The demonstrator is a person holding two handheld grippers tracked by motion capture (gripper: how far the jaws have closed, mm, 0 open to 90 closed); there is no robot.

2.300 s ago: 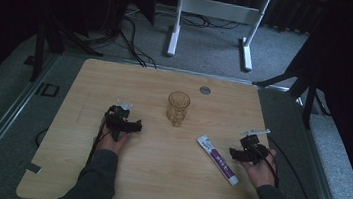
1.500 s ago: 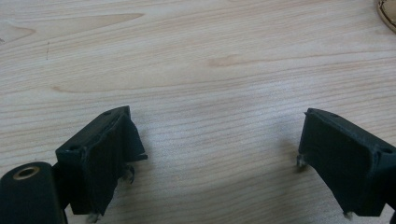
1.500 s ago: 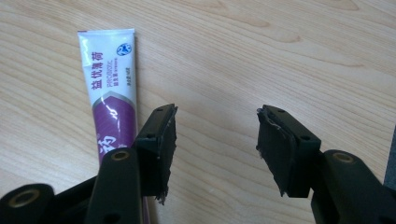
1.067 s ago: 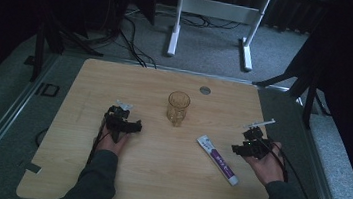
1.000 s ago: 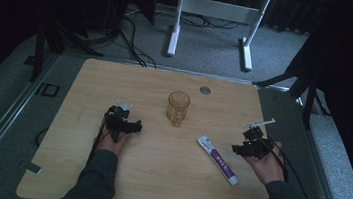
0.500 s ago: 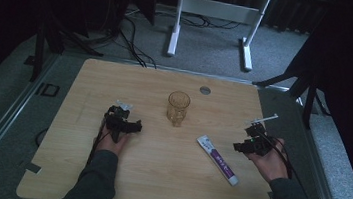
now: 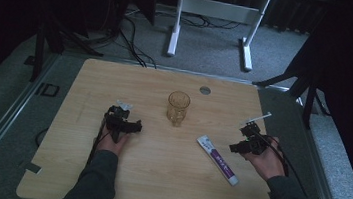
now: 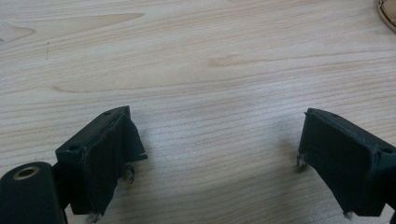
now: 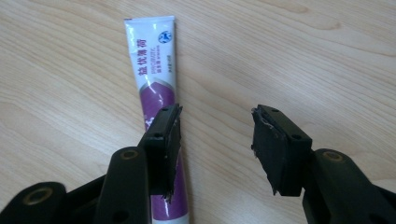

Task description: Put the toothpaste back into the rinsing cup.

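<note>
Drawing closer to the toothpaste tube [image 9: 156, 88] since the earlier frame, the right gripper [image 9: 215, 149] has its jaws just narrowing, wide apart, gripping nothing; the tube lies flat on the table [image 7: 155, 177] beside one jaw; left gripper [image 8: 219, 158] rests wide open, empty; the glass [image 7: 177, 107], mid-table, seems empty.

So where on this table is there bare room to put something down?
The whole far-left stretch of the table beyond the left tool is bare, and the near middle. It is tighter between the glass, the toothpaste tube and the right tool.
</note>
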